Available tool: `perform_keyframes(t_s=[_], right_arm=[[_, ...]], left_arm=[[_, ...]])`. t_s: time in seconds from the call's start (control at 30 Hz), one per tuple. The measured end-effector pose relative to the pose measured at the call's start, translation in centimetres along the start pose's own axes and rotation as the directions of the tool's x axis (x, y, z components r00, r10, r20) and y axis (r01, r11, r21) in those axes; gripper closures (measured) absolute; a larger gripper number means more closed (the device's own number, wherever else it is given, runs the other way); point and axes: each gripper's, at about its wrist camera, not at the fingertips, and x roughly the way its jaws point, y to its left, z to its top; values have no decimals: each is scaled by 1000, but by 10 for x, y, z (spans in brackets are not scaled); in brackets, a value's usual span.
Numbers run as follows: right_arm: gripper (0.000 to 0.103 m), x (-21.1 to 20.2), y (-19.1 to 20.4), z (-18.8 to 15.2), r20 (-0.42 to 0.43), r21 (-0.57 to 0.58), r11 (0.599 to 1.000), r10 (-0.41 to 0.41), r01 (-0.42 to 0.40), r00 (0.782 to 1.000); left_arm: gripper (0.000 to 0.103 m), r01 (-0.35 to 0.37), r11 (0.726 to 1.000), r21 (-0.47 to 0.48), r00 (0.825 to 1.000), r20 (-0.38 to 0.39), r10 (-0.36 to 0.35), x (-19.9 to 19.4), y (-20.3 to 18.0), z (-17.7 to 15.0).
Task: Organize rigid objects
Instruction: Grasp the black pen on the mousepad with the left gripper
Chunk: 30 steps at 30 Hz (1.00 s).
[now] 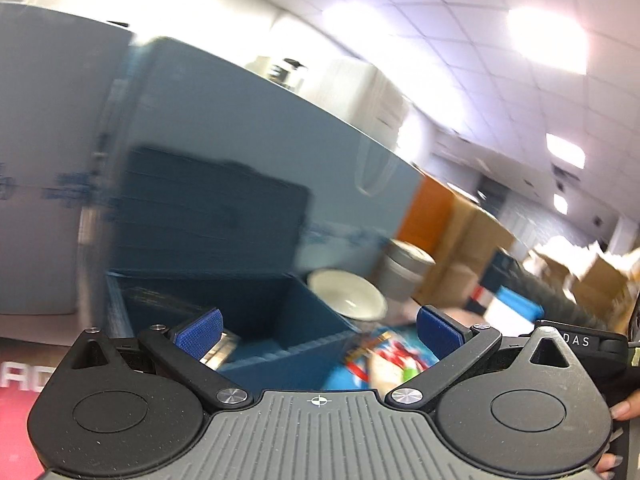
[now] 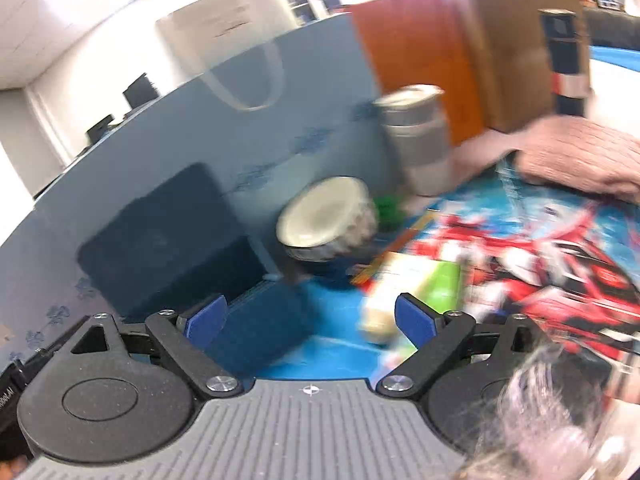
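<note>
Both views are blurred by motion. My left gripper (image 1: 318, 336) is open and empty, above the near wall of an open dark blue box (image 1: 256, 312) whose lid (image 1: 212, 208) stands up behind it. A shiny metal object (image 1: 222, 346) lies in the box behind the left pad. A white bowl (image 1: 348, 294) lies tilted beside the box. My right gripper (image 2: 310, 320) is open and empty, over the blue box's corner (image 2: 260, 328). The bowl (image 2: 324, 216), a grey metal canister (image 2: 416, 140) and a green and white pack (image 2: 412, 292) lie ahead of it.
A blue partition wall (image 2: 280, 140) closes the back. An orange panel (image 2: 416, 60) and cardboard boxes (image 2: 516, 48) stand at the right. A red and blue printed box (image 2: 560, 264) covers the table. A person's sleeve (image 2: 580, 156) rests on it. A white bag (image 2: 224, 28) hangs on the partition.
</note>
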Motion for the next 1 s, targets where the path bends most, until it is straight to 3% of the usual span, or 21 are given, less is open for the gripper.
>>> perform_keyframes(t_s=[0.17, 0.23, 0.37, 0.4, 0.47, 0.57, 0.7, 0.83, 0.9, 1.0], right_arm=[[11, -15, -55, -17, -8, 58, 998, -17, 18, 1000], [11, -17, -73, -25, -5, 81, 997, -20, 20, 1000], [11, -18, -110, -34, -4, 183, 982, -33, 33, 999], [11, -19, -119, -36, -5, 212, 977, -36, 36, 999], [11, -22, -138, -40, -2, 260, 965, -37, 37, 999], [11, -28, -158, -44, 18, 318, 947, -46, 38, 999], [11, -30, -173, -48, 25, 351, 936, -31, 21, 999], [11, -33, -181, -52, 21, 368, 930, -20, 11, 1000], [11, -34, -184, -53, 19, 370, 929, -17, 9, 1000], [11, -33, -189, -54, 15, 374, 927, -27, 20, 1000]], left_arm=[[0, 23, 995, 95, 1000, -3, -23, 19, -43, -24], [0, 36, 987, 158, 999, -29, -32, 28, -64, -38], [1, 140, 958, 250, 985, -135, -109, 48, -94, -65], [4, 170, 947, 274, 978, -169, -126, 51, -103, -72], [13, 257, 897, 359, 955, -235, -180, 56, -126, -87], [23, 340, 832, 439, 922, -329, -203, 68, -160, -105], [47, 419, 799, 432, 860, -470, -197, 99, -186, -121], [63, 396, 850, 347, 814, -560, -151, 135, -188, -123], [80, 367, 871, 327, 819, -557, -136, 142, -186, -117], [94, 345, 886, 310, 816, -565, -120, 148, -182, -112]])
